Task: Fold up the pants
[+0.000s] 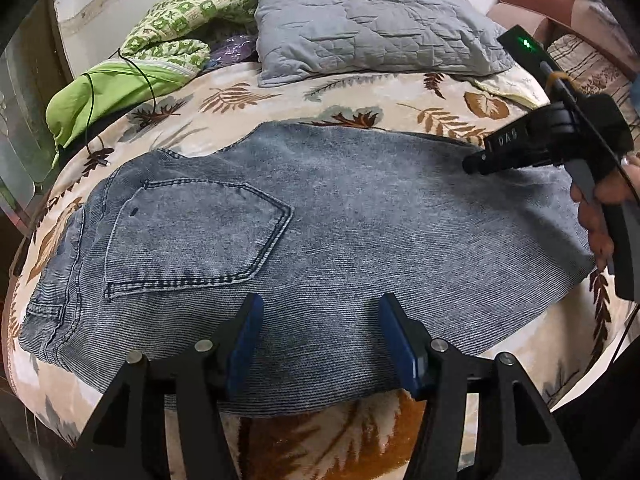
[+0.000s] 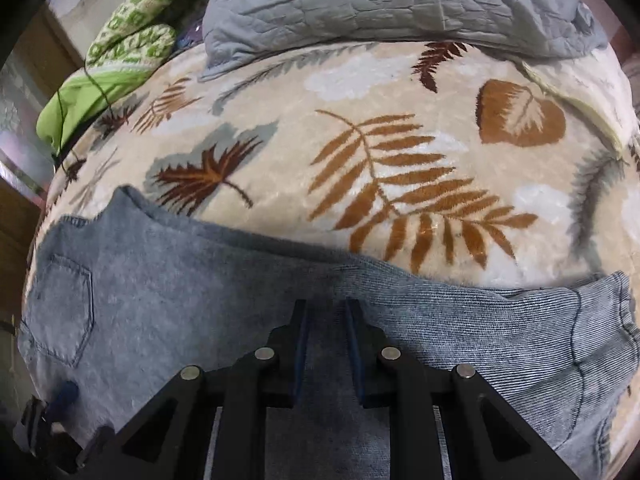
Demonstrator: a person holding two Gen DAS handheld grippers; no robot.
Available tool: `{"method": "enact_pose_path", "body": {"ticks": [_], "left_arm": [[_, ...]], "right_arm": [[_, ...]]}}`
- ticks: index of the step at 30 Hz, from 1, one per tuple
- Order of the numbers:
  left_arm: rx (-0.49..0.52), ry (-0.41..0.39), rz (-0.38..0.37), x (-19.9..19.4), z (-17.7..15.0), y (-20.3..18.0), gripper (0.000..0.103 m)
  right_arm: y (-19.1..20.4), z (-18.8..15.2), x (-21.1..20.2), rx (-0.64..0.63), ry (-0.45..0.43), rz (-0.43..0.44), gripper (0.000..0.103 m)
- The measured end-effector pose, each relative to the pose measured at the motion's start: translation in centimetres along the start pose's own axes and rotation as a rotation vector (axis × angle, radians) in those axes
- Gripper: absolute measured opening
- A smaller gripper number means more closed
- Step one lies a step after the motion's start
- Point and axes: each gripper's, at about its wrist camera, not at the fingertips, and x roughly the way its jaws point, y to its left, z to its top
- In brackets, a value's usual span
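Jeans flat on the bed, neither hand-held gripper grasping cloth

The pants (image 1: pixel 304 240) lie spread on the leaf-print blanket (image 2: pixel 360 128); the left hand-held gripper (image 1: pixel 320 340) hovers released, the right hand-held gripper (image 2: pixel 326 344) is clenched, seemingly on nothing. A pinch of only the top layer would likely drag the fold crooked and bunch the denim.

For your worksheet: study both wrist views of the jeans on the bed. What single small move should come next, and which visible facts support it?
Probably close the left gripper on the near edge of the faded blue denim jeans. Its blue-padded jaws stand open over that edge, gripping nothing. The jeans already lie folded lengthwise on the leaf-patterned beige blanket, back pocket up, and the right gripper sits shut over the leg.
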Motion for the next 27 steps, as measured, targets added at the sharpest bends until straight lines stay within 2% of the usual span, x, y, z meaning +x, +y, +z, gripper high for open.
{"method": "enact_pose_path", "body": {"ticks": [6, 12, 16, 24, 27], "left_arm": [[0.051, -0.015, 0.051, 0.0, -0.3, -0.9, 0.061], [0.042, -0.027, 0.055, -0.2, -0.2, -0.9, 0.061], [0.045, -0.065, 0.056, -0.9, -0.1, -1.1, 0.061], [0.080, -0.172, 0.065, -2.7, 0.4, -2.2, 0.061], [0.092, -0.186, 0.053, -3.0, 0.5, -2.9, 0.061]], "right_arm": [[-0.3, 0.1, -0.8, 0.038, -0.018, 0.025, 0.021], [-1.8, -0.1, -4.1, 0.070, -0.083, 0.024, 0.021], [-3.5, -0.9, -5.4, 0.102, -0.077, 0.034, 0.021], [-7.5, -3.9, -6.4, 0.147, -0.056, -0.008, 0.021], [-9.2, -4.7, -6.5, 0.178, -0.058, -0.030, 0.021]]}}
